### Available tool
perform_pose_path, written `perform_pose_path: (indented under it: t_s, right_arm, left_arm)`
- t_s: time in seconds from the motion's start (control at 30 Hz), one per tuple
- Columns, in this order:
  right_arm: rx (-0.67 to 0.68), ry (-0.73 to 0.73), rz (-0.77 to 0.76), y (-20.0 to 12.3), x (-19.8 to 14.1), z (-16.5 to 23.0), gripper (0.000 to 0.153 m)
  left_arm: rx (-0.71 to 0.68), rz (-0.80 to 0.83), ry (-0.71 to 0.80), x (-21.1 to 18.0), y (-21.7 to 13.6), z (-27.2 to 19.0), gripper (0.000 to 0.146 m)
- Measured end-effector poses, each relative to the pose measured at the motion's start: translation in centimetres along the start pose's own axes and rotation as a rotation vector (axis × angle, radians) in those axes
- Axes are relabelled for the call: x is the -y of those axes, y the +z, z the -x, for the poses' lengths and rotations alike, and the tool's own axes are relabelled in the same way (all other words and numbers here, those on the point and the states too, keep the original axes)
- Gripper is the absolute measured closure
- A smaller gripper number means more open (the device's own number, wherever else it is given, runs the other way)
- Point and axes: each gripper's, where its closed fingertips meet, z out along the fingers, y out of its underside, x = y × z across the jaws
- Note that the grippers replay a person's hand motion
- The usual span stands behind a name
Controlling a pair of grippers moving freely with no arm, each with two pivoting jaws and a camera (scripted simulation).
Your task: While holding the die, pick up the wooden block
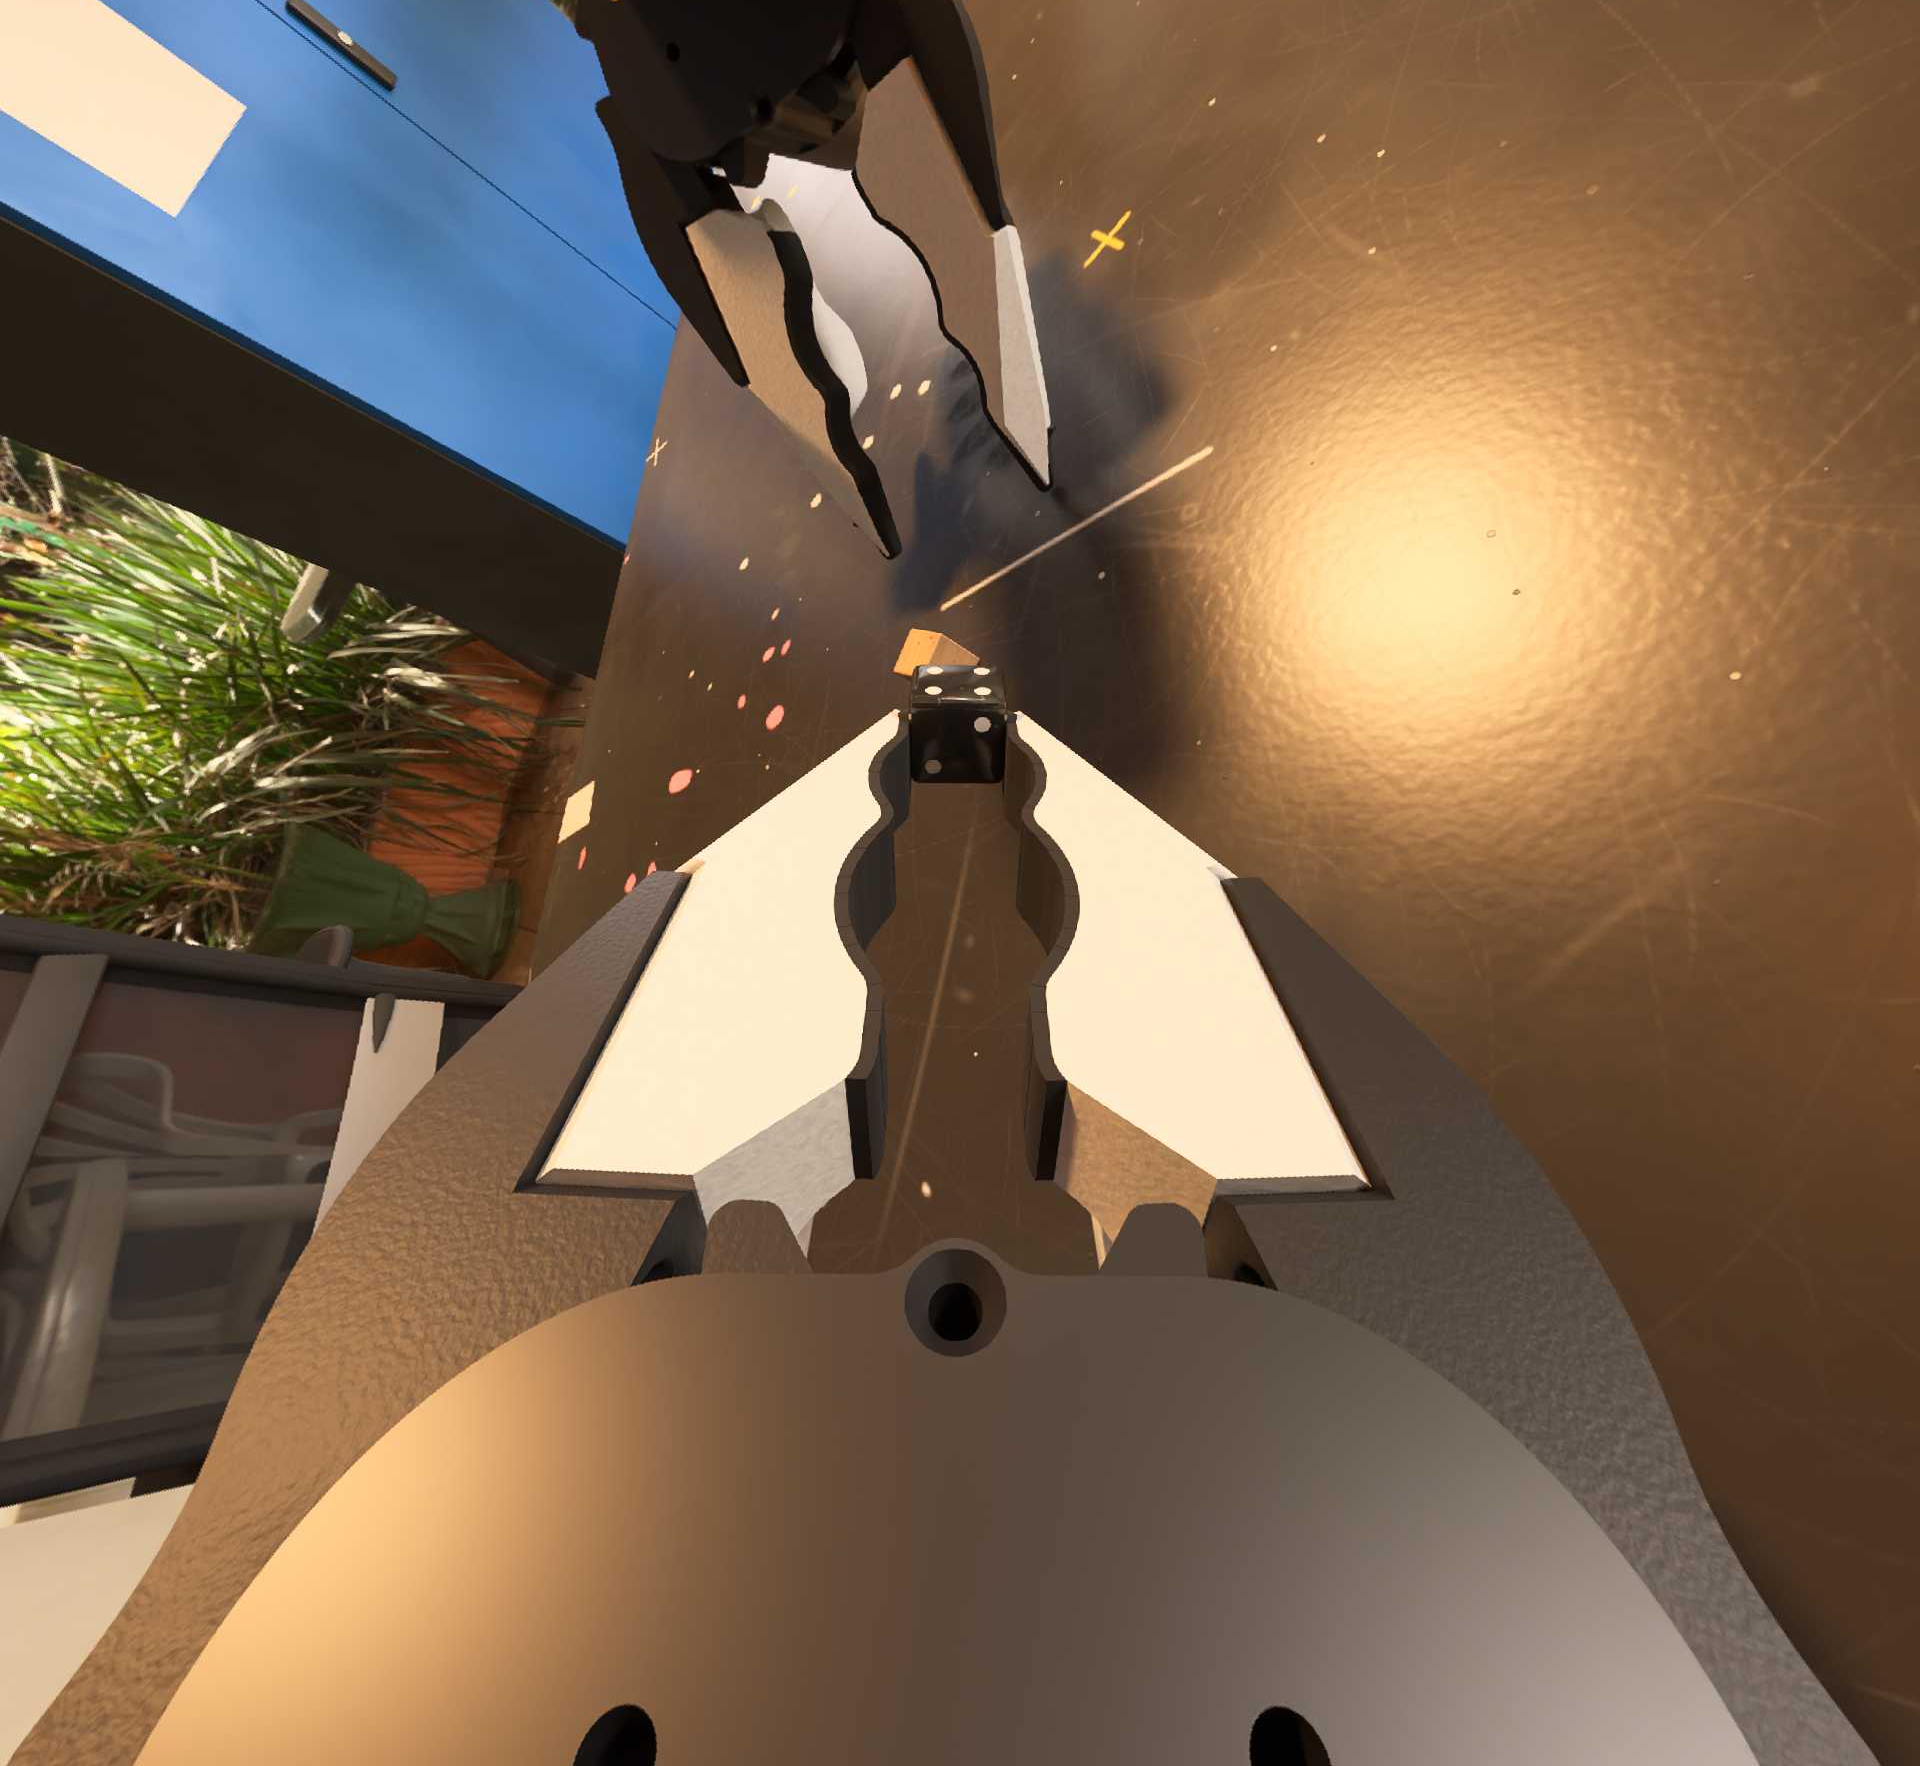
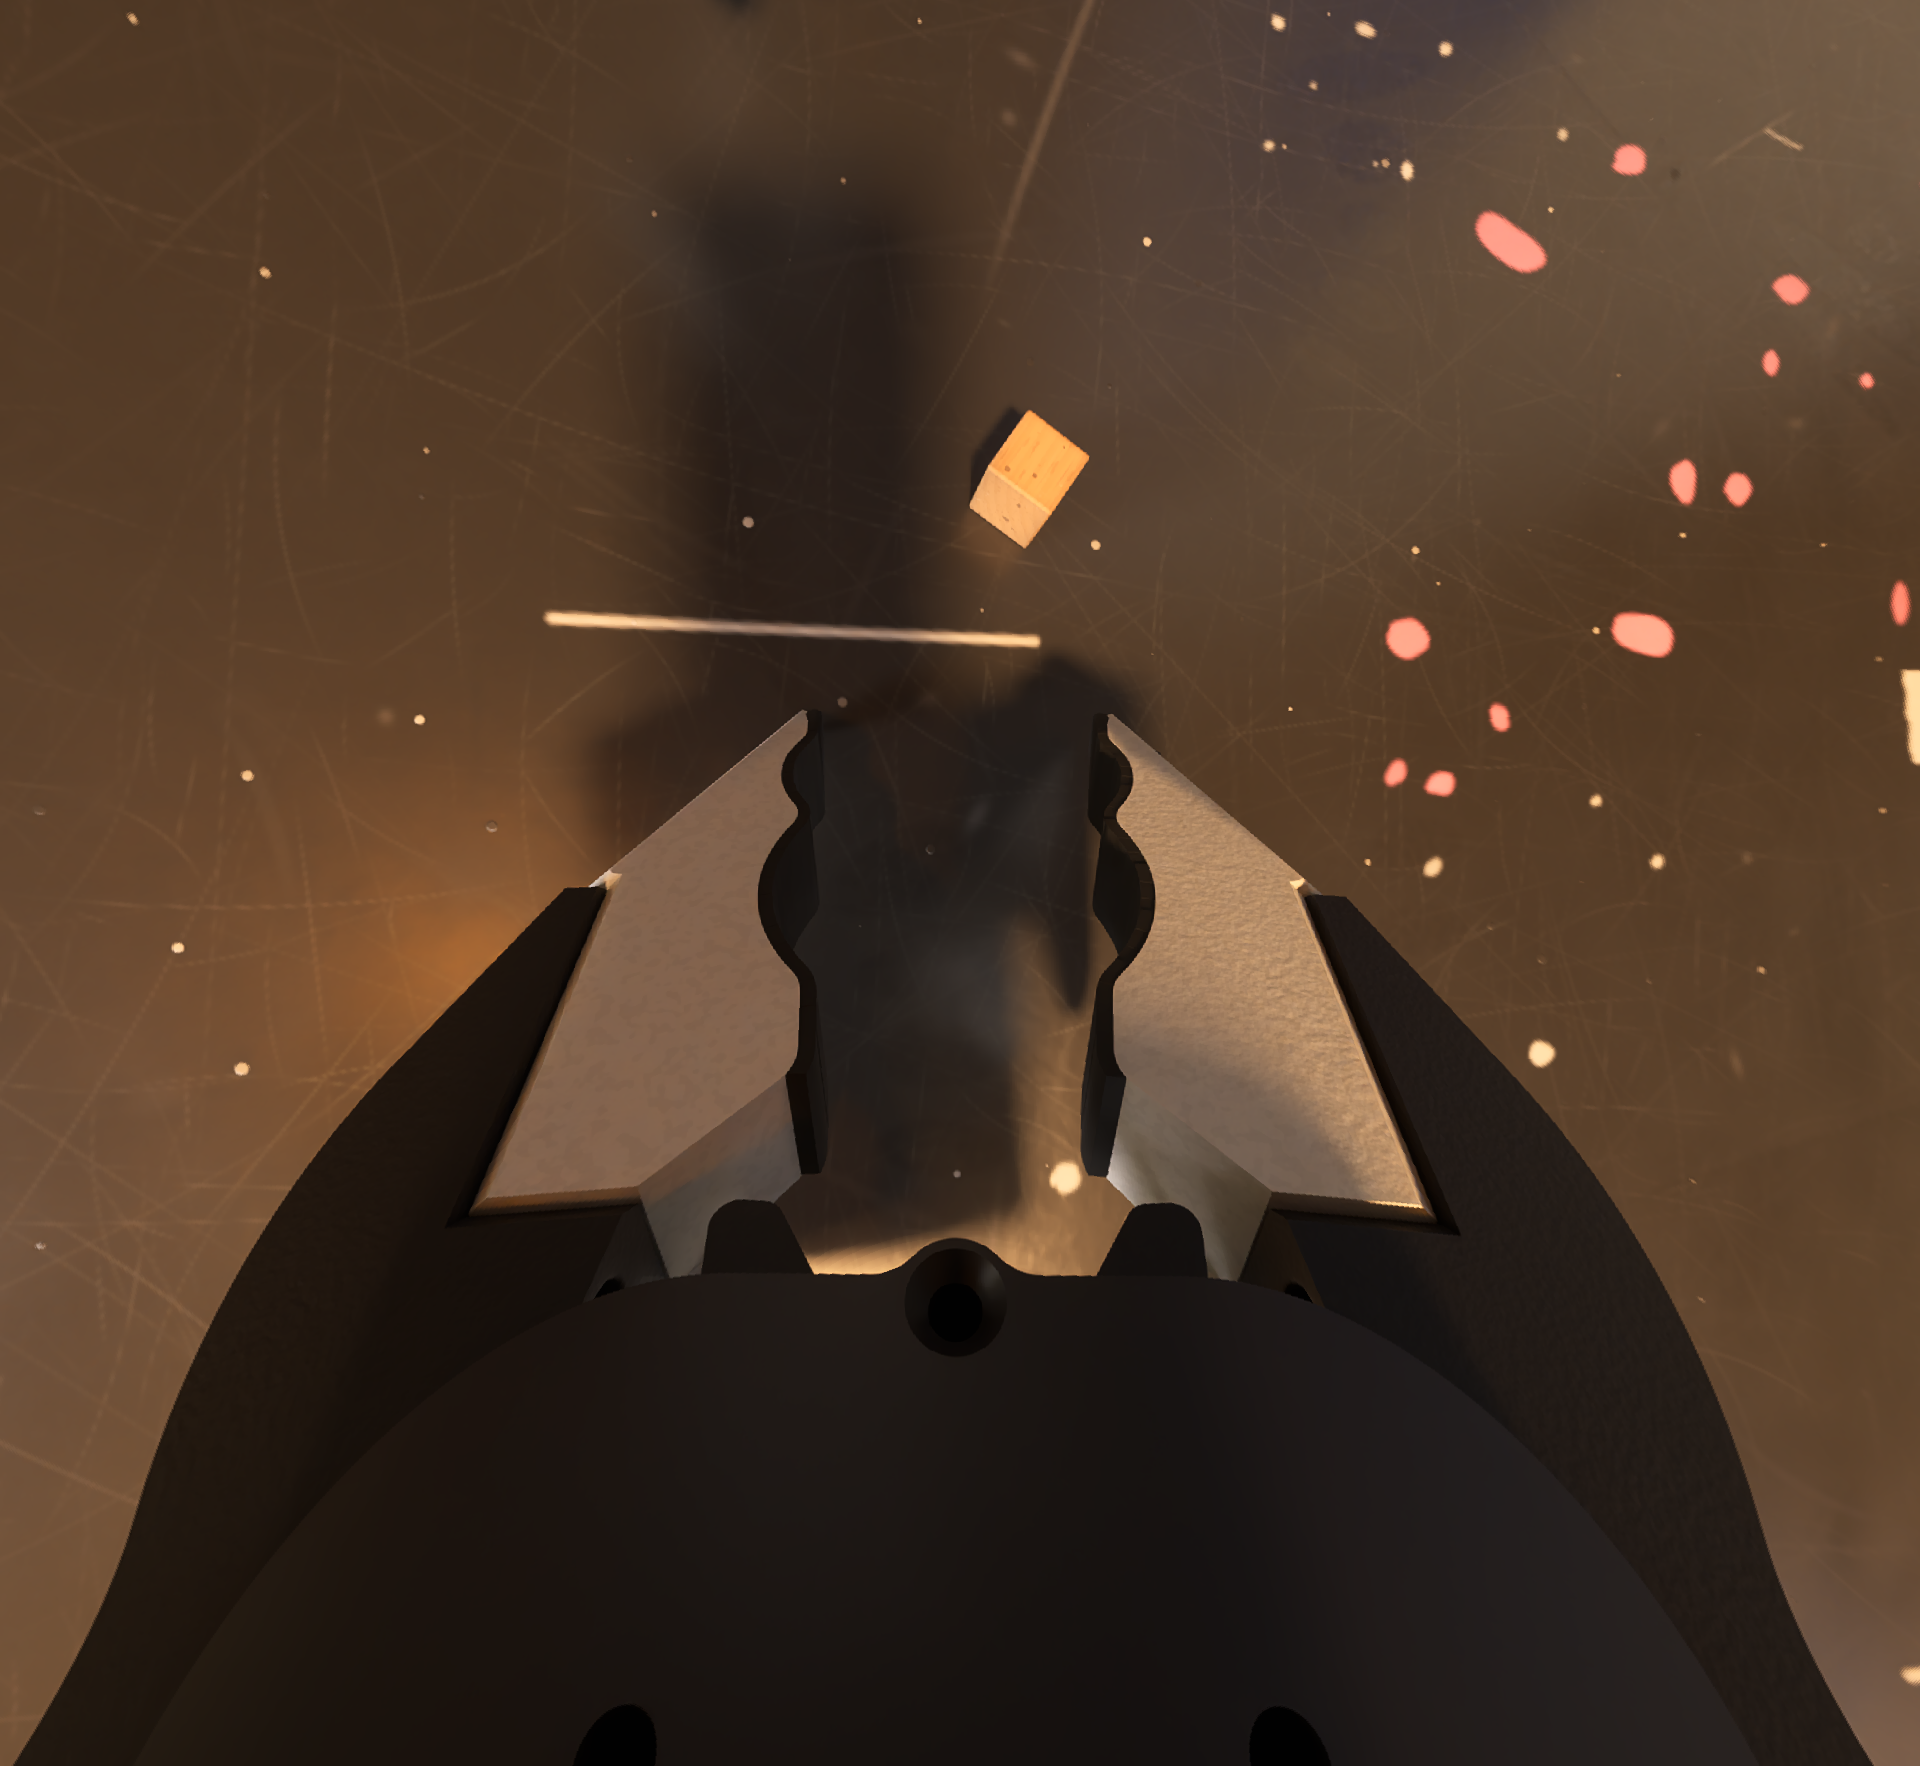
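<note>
My left gripper is shut on a black die with white pips, held between its fingertips above the brown table. The small wooden block lies on the table just beyond the die. In the right wrist view the wooden block lies on the table ahead of my right gripper, slightly right of its line. The right gripper is open and empty, apart from the block. It also shows in the left wrist view, hanging above the table beyond the block.
The scratched brown table carries pink paint spots and a pale line. In the left wrist view a blue cabinet, green plants and a green vase lie beyond the table's left edge.
</note>
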Motion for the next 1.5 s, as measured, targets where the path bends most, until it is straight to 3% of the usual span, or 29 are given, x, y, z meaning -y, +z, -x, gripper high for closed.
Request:
perform_pose_path:
  t_s: [0.17, 0.27, 0.4, 0.5, 0.7, 0.83, 1.0, 1.23, 1.4, 1.5]
  right_arm:
    - [0.078, 0.057, -0.025, 0.4, 0.3, 0.5, 0.101]
    - [0.1, 0.122, 0.001, 0.5, 0.1, 0.4, 0.111]
    - [0.061, 0.396, 0.132, 0.0, -0.7, -0.9, 0.137]
    - [0.159, 0.508, 0.091, -0.4, 1.1, 0.2, 0.143]
    - [0.037, 0.378, 0.058, -1.3, 2.5, -0.3, 0.125]
    - [0.077, 0.526, 0.022, -0.2, 2.6, -0.6, 0.115]
    - [0.103, 0.684, -0.05, 0.9, 3.5, -0.3, 0.117]
    - [-0.048, 0.684, -0.019, 2.6, 3.4, -0.9, 0.104]
    - [-0.129, 0.656, -0.013, 3.0, 3.5, -1.3, 0.115]
    - [-0.089, 0.691, -0.085, 3.3, 4.1, -1.2, 0.115]
  left_arm:
    - [-0.006, -0.004, -0.004, -0.1, 0.1, -0.1, 0.13]
    - [-0.009, -0.001, -0.002, -0.1, 0.1, -0.1, 0.13]
    - [-0.004, -0.002, -0.002, -0.1, -0.1, 0.0, 0.13]
    - [0.001, 0.002, -0.001, -0.1, -0.3, 0.1, 0.13]
    - [0.043, 0.005, 0.016, -0.2, -0.6, 0.7, 0.13]
    - [0.113, 0.039, 0.072, -0.7, -0.5, 1.5, 0.13]
    - [0.181, 0.04, 0.135, -1.2, 0.0, 1.9, 0.13]
    - [0.268, -0.029, 0.165, -1.1, 0.1, 2.9, 0.13]
    - [0.271, -0.054, 0.153, -0.6, -0.7, 3.0, 0.13]
    - [0.254, -0.053, 0.146, -0.6, -0.7, 2.8, 0.13]
